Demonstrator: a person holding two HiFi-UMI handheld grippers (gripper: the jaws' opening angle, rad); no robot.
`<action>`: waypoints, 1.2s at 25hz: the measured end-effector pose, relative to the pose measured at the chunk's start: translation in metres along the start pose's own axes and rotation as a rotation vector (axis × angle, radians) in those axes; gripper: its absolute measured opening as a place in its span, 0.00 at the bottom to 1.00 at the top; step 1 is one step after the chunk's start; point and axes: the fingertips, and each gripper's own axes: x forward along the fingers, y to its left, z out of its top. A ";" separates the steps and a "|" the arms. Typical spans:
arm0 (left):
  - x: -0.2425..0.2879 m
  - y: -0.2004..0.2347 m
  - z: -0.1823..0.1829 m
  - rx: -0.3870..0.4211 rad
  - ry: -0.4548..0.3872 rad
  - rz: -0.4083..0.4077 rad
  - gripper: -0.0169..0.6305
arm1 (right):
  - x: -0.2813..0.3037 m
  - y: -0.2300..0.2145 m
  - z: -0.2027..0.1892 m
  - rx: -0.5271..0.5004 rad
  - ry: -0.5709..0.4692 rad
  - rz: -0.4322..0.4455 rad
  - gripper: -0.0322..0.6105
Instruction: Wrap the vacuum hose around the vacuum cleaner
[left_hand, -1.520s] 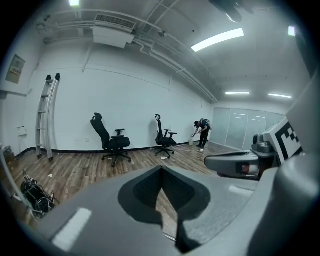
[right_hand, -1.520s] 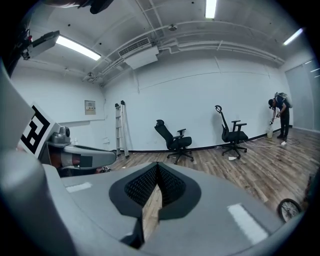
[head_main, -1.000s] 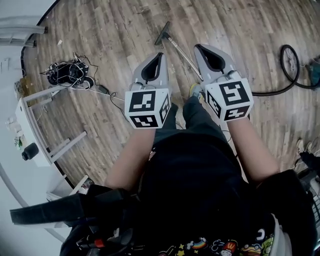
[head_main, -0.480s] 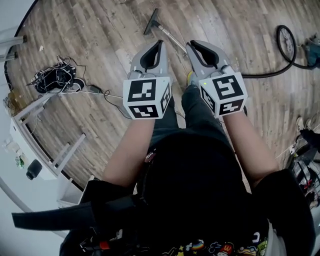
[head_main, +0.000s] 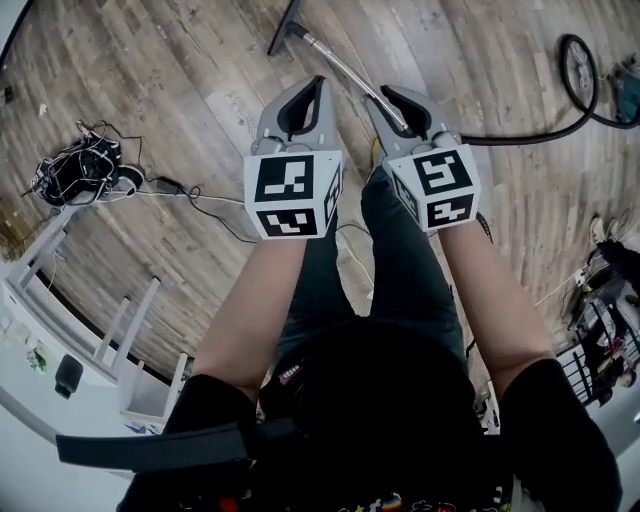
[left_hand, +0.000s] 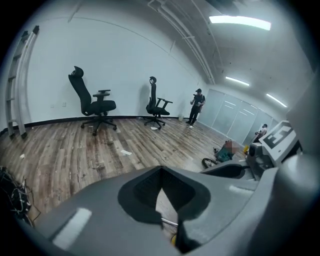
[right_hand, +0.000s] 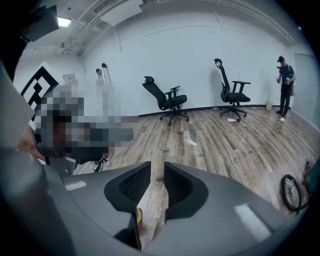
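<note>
In the head view a metal vacuum wand (head_main: 340, 62) lies on the wood floor, its floor head (head_main: 285, 25) at the top. A black hose (head_main: 540, 135) runs right from the wand and loops up beside the teal vacuum cleaner (head_main: 628, 88) at the right edge. My left gripper (head_main: 318, 82) hovers left of the wand, shut and empty, its pads meeting at the tip (left_hand: 161, 170). My right gripper (head_main: 388, 94) hovers over the wand's near end with a narrow gap between its pads (right_hand: 157, 167) and nothing in it. The hose loop (right_hand: 289, 192) shows low right in the right gripper view.
A tangle of cables (head_main: 80, 170) lies on the floor at the left, with a white frame table (head_main: 60, 290) below it. Clutter (head_main: 600, 300) stands at the right edge. Two office chairs (left_hand: 95, 105) (left_hand: 157, 105) and a standing person (left_hand: 197, 102) are by the far wall.
The floor has slid down and left in the head view as the person walks forward. Both grippers have come nearer the wand, and neither jaw state has changed.
</note>
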 end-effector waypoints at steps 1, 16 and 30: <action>0.015 0.006 -0.013 -0.005 0.009 -0.003 0.03 | 0.017 -0.007 -0.013 -0.004 0.016 -0.001 0.22; 0.202 0.080 -0.225 -0.070 0.103 -0.009 0.03 | 0.234 -0.080 -0.238 -0.069 0.210 0.000 0.34; 0.338 0.145 -0.356 -0.126 0.191 0.009 0.03 | 0.369 -0.137 -0.418 -0.196 0.455 -0.019 0.41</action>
